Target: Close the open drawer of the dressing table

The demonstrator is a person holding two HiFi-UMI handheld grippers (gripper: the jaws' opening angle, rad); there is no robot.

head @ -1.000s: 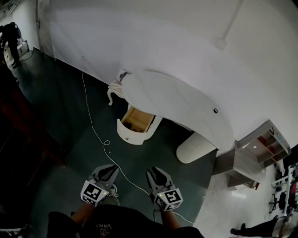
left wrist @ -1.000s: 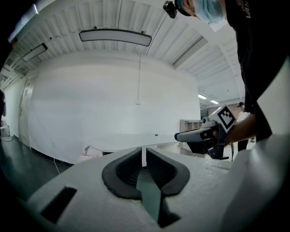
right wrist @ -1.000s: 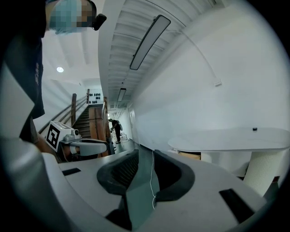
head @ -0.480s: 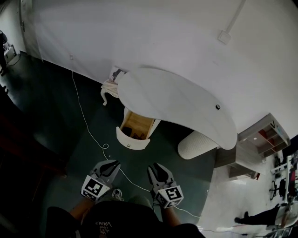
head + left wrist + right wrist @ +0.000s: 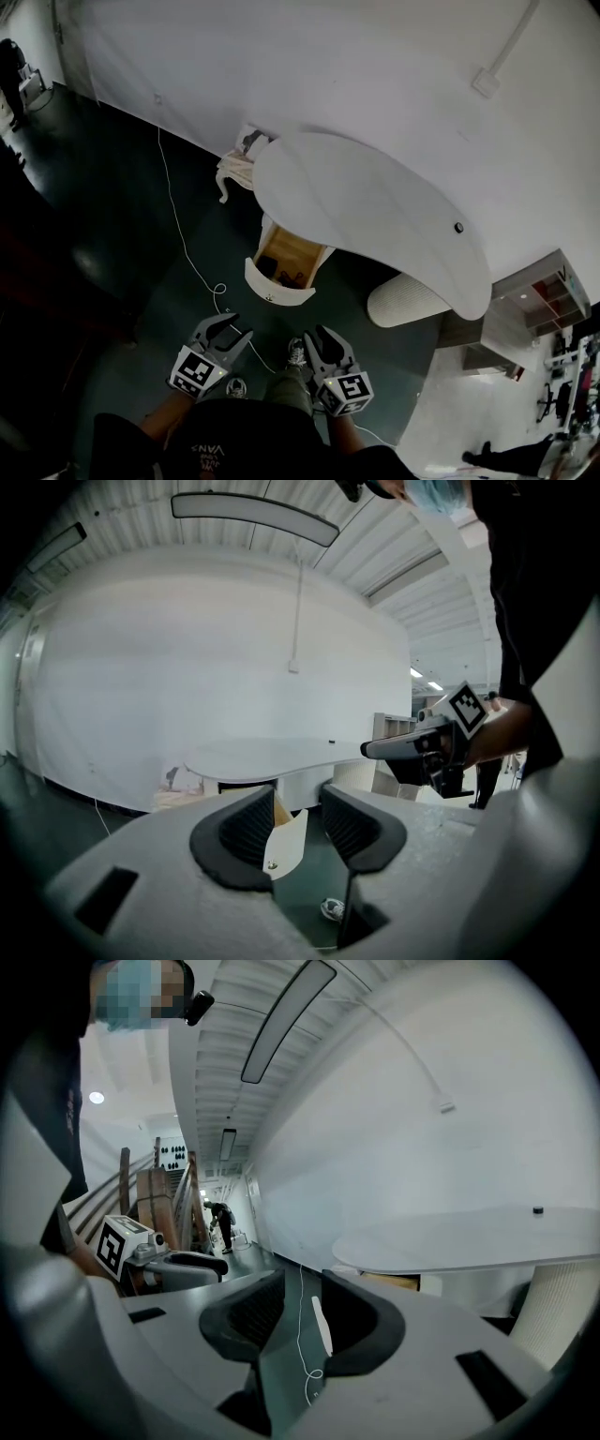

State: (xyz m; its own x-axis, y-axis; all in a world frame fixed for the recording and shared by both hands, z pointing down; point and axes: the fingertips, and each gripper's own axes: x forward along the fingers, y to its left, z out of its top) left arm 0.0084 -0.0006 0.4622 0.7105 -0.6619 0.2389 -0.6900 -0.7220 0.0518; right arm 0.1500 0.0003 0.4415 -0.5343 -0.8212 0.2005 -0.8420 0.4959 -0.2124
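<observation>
Head view looks steeply down on us as we stand on a dark green floor (image 5: pixel 131 216) before a white desk (image 5: pixel 366 211) with a long curved top, set against a white wall (image 5: pixel 328 66). The drawer (image 5: pixel 278 292) stands pulled out from under the end of the desk that lies to the picture's left. We see its wooden inside, a few dark things in it that are too small to name, and its curved white front facing us. A white ribbed drum (image 5: pixel 408 302) stands under the other end of the desk. A thin white cable (image 5: pixel 184 246) runs across the floor past the drawer.

We hold the left gripper (image 5: pixel 230 329) and the right gripper (image 5: pixel 317 337) side by side close to our body, both pointing toward the drawer and well apart from it. One of our shoes (image 5: pixel 295 352) shows between them.

In the left gripper view, the fingers (image 5: pixel 246 829) are opening and stand moderately apart with nothing in their grip. Through the gap we see the drawer front and its small knob (image 5: pixel 272 864) far beyond. In the right gripper view, the fingers (image 5: pixel 251 1316) are opening too and stand wide. Only the floor, the cable and the drawer's edge show between them.
</observation>
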